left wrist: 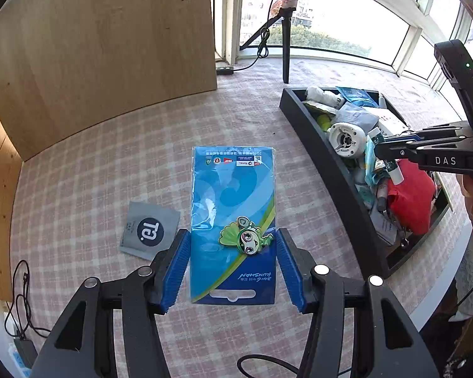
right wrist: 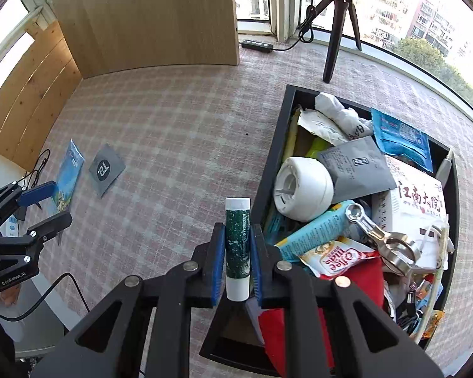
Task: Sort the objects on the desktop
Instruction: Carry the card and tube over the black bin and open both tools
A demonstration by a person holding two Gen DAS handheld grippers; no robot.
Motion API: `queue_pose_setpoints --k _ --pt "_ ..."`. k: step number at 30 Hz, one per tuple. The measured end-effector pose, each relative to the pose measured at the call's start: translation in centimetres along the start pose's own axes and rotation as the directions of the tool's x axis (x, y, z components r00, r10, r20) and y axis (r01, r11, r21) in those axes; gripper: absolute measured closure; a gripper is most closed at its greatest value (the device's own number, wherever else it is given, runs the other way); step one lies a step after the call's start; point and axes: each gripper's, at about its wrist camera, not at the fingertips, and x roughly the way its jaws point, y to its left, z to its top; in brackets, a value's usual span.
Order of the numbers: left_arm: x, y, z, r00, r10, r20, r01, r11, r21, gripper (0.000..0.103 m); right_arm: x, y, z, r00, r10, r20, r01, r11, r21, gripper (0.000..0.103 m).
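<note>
Both claws point steeply down over a checked tablecloth (left wrist: 110,157). The left gripper (left wrist: 233,264) clamps a blue pin card (left wrist: 233,189) by its side edges, a grey sachet (left wrist: 149,230) lying just to its left. The right gripper (right wrist: 237,258) pinches a green lip-balm tube (right wrist: 237,245) upright between its blue pads, beside the left wall of the crowded black tray (right wrist: 272,157).

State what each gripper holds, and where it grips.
Left gripper: blue pin card, by its side edges. Right gripper: green lip balm tube, around its middle.
</note>
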Motion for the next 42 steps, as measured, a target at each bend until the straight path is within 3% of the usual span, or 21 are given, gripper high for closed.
queue_pose_setpoints --k 11,21,28,30,31,32,34,42 --pt "3.0 -10.9 7.7 0.994 -0.102 0.026 0.099 0.99 0.102 0.051 -3.9 -12.4 -1.7 0.989 -0.142 0.032 0.136 0.979 0.149 0.087" --pt "6.5 -18.8 13.2 0.991 -0.136 0.014 0.131 0.976 0.175 0.051 -3.7 -21.6 -3.5 0.979 -0.205 -0.015 0.202 0.948 0.245 0.087" --pt "8.3 -21.0 14.8 0.992 -0.127 0.011 0.123 0.975 0.187 0.05 -2.3 -24.8 -4.1 0.978 -0.205 -0.049 0.21 0.94 0.27 0.087" --pt "9.2 -20.9 15.3 0.992 -0.125 -0.012 0.125 0.979 0.161 0.042 -1.9 -24.8 -4.1 0.981 -0.185 -0.052 0.192 0.949 0.249 0.087" --pt "9.6 -20.8 15.5 0.99 -0.136 -0.032 0.139 0.98 0.142 0.034 -1.7 -24.8 -4.0 0.981 -0.185 -0.056 0.193 0.95 0.246 0.083" --pt "9.7 -20.6 15.6 0.989 -0.143 -0.032 0.146 0.981 0.128 0.034 -1.7 -24.8 -3.9 0.98 -0.19 -0.061 0.199 0.947 0.251 0.07" --pt "9.6 -20.4 15.5 0.993 -0.119 -0.017 0.121 0.985 0.126 0.034 -1.8 -24.9 -3.7 0.98 -0.194 -0.042 0.198 0.945 0.259 0.061" --pt "8.3 -18.5 14.9 0.997 -0.079 0.008 0.077 0.986 0.149 0.034 -2.9 -23.9 -3.2 0.98 -0.198 0.002 0.191 0.948 0.256 0.061"
